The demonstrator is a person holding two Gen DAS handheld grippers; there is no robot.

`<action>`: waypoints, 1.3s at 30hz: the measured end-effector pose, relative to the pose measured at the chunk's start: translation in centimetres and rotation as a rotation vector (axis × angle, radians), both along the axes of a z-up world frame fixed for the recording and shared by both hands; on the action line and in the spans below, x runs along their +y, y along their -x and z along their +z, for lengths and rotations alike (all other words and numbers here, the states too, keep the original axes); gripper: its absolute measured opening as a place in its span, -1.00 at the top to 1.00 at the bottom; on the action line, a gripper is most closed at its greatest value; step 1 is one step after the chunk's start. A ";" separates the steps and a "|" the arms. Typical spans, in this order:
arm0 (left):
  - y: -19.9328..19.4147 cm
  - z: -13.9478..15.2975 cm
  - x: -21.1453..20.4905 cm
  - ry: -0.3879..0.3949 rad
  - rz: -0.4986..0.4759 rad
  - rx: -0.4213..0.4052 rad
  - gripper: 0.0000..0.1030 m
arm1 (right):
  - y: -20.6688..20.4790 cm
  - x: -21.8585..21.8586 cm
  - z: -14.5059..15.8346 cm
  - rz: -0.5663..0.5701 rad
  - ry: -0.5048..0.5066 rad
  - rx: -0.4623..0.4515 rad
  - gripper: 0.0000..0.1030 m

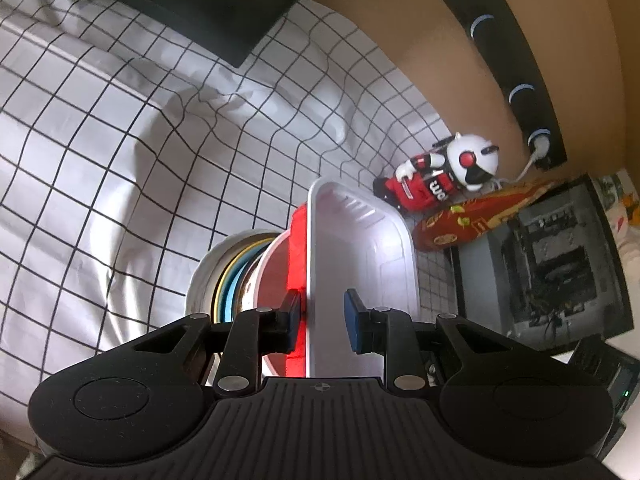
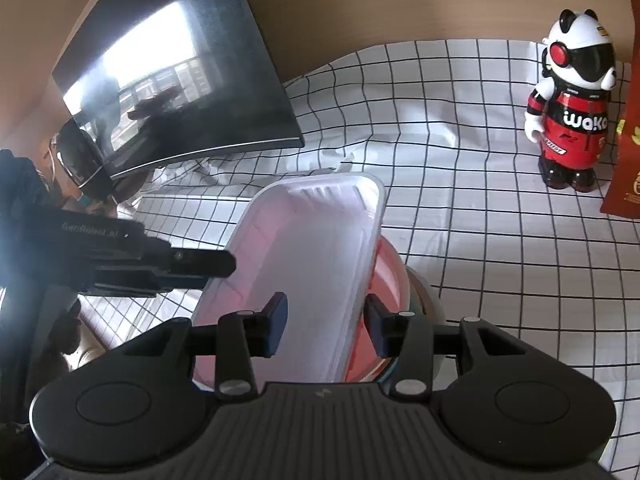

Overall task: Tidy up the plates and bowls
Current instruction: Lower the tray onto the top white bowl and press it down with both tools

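A translucent white rectangular plastic tray [image 1: 360, 264] with rounded corners and moulded ribs at its far end is seen tilted over a stack of round dishes on a wrinkled white cloth with a black grid [image 1: 100, 160]. The stack is made up of a glossy red plastic bowl [image 1: 296, 240] directly under the tray, thin plates edged in yellow and pale blue [image 1: 234, 280] below it, and a wider white bowl [image 1: 208, 268] at the bottom. In the left wrist view the left gripper [image 1: 322, 320] straddles one long rim of the tray, its blue-padded fingers [image 1: 354, 320] set narrowly apart; the outer pad lies against the rim, the inner pad stands clear of it, so a firm clamp cannot be told. In the right wrist view the right gripper [image 2: 328, 324] straddles the opposite long rim [image 2: 360, 280] the same way, with a gap at the inner pad; the left gripper [image 2: 160, 268] is seen as a black bar at the tray's far side. A glossy panda figurine in red and white [image 2: 572, 108] stands well apart on the cloth, beside a red printed packet [image 2: 624, 160]. A dark curved monitor [image 2: 180, 80] is propped behind.
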State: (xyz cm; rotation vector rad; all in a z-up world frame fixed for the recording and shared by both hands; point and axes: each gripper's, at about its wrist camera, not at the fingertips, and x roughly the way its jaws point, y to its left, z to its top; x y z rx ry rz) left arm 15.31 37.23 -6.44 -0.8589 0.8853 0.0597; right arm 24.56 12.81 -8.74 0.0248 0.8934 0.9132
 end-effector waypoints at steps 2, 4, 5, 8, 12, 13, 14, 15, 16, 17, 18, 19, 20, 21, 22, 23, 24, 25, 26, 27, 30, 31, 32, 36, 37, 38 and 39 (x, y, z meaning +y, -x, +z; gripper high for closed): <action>0.1 0.2 -0.1 -0.005 -0.009 -0.006 0.48 | -0.1 -0.1 0.1 -0.009 0.005 -0.010 0.17; 0.3 0.6 0.0 -0.005 -0.009 -0.015 0.48 | -0.1 -0.3 0.3 -0.013 0.003 -0.015 0.17; 0.4 0.7 0.0 -0.005 -0.008 -0.020 0.48 | -0.1 -0.4 0.4 -0.015 0.000 -0.018 0.17; -0.1 0.8 0.1 0.002 -0.005 -0.020 0.47 | -0.2 -0.5 0.6 -0.015 -0.015 -0.015 0.19; -1.0 0.9 0.2 0.000 -0.002 -0.022 0.47 | -0.4 -0.3 0.6 -0.030 -0.012 -0.018 0.21; -1.1 0.8 0.2 0.004 -0.003 -0.022 0.47 | -0.3 -0.5 0.6 -0.033 -0.011 -0.016 0.21; -1.2 0.8 0.2 0.010 -0.003 -0.019 0.47 | -0.4 -0.6 0.6 -0.035 -0.011 -0.013 0.21; -1.2 0.7 0.2 0.014 -0.004 -0.016 0.47 | -0.4 -0.7 0.6 -0.037 -0.011 -0.009 0.21; -1.2 0.6 0.2 0.015 -0.005 -0.012 0.47 | -0.4 -0.7 0.7 -0.039 -0.013 -0.005 0.21; -1.1 0.6 0.2 0.016 -0.006 -0.007 0.47 | -0.4 -0.8 0.7 -0.038 -0.014 -0.003 0.21; -1.0 0.4 0.2 0.019 -0.006 -0.002 0.47 | -0.3 -0.8 0.8 -0.037 -0.015 -0.003 0.21; -0.9 0.4 0.2 0.020 -0.004 0.001 0.47 | -0.3 -0.9 0.8 -0.037 -0.016 -0.001 0.21; -0.9 0.3 0.2 0.021 -0.003 0.000 0.47 | -0.2 -0.8 0.8 -0.035 -0.016 -0.001 0.20; -0.8 0.3 0.3 0.024 -0.003 -0.001 0.47 | -0.2 -0.8 0.8 -0.034 -0.014 -0.004 0.20; -0.8 0.2 0.3 0.025 -0.002 -0.003 0.47 | -0.2 -0.7 0.8 -0.032 -0.012 -0.007 0.21; -0.7 0.2 0.4 0.023 -0.001 -0.004 0.47 | -0.2 -0.6 0.8 -0.030 -0.010 -0.010 0.21; -0.7 0.3 0.4 0.018 -0.002 -0.005 0.47 | -0.1 -0.6 0.8 -0.028 -0.009 -0.011 0.21; -0.7 0.3 0.4 0.013 -0.001 -0.004 0.47 | -0.2 -0.5 0.8 -0.026 -0.008 -0.008 0.21; -0.6 0.4 0.5 0.011 0.002 -0.005 0.47 | -0.2 -0.5 0.7 -0.026 -0.007 -0.006 0.20; -0.6 0.5 0.6 0.010 0.003 -0.007 0.47 | -0.2 -0.5 0.7 -0.025 -0.005 -0.007 0.20; -0.3 0.8 0.7 0.009 0.008 -0.015 0.47 | 0.0 -0.5 0.8 -0.020 0.002 -0.014 0.20; -0.2 0.8 0.8 0.009 0.010 -0.017 0.47 | 0.0 -0.5 0.8 -0.018 0.003 -0.016 0.20; -0.1 0.9 0.8 0.008 0.012 -0.017 0.47 | 0.1 -0.5 0.9 -0.017 0.004 -0.018 0.20; 0.0 0.9 0.7 0.020 0.001 -0.018 0.47 | 0.1 -0.6 1.0 -0.015 0.000 -0.019 0.20; 0.0 0.9 0.7 0.023 -0.004 -0.018 0.46 | 0.2 -0.7 1.0 -0.013 -0.001 -0.018 0.20; 0.0 1.0 0.6 0.020 -0.004 -0.017 0.46 | 0.2 -0.6 1.0 -0.010 -0.002 -0.017 0.20; 0.1 1.0 0.6 0.021 -0.003 -0.016 0.46 | 0.3 -0.6 1.1 -0.010 0.001 -0.019 0.20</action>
